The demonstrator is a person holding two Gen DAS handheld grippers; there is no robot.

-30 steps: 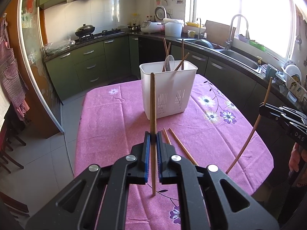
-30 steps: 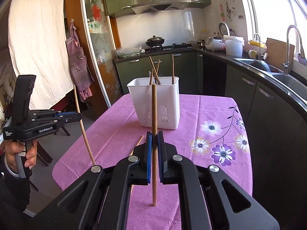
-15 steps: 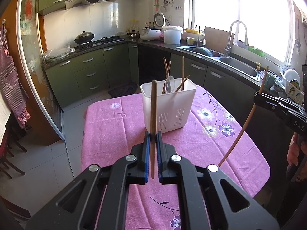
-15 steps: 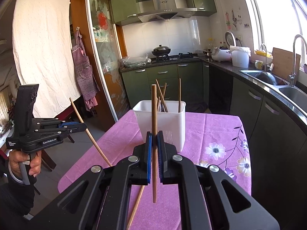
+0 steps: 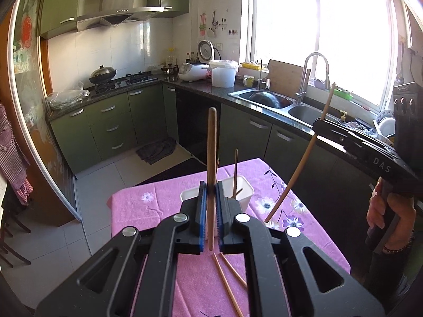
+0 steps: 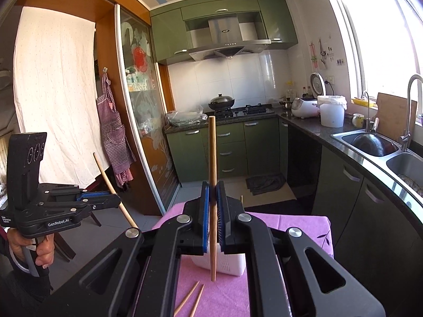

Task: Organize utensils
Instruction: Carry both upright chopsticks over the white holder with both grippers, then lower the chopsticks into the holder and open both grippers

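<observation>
In the left wrist view, a chopstick (image 5: 211, 174) is pinched upright between the blue-padded fingers (image 5: 203, 216) of the left gripper (image 5: 210, 219), its long axis vertical and its lower tip hanging just below the pads, clear of the pink-clothed surface (image 5: 137, 211). Nearest on that surface, just below the tip, two loose chopsticks (image 5: 227, 277) lie crossing at a shallow angle, not yet gathered. Directly beyond the fingers, and partly hidden by them, the white utensil holder (image 5: 244, 195) stands with a few sticks already upright inside; it lies ahead and below, so the coming move is judged to be a short forward carry and a straight lowering with the stick kept vertical. In the right wrist view, a second chopstick (image 6: 212, 198) is likewise clamped upright in the right gripper (image 6: 212, 219), its tip hanging in front of the holder's slotted wall (image 6: 227, 264), while the opening itself is hidden behind the fingers. Which gripper stands nearer the opening cannot be told with certainty; both appear close, raised above the rim. Seen from the left side, the right-hand stick (image 5: 298, 158) is tilted, its lower end pointing toward the holder, so a clash of the two sticks over the opening is the risk to be watched
</observation>
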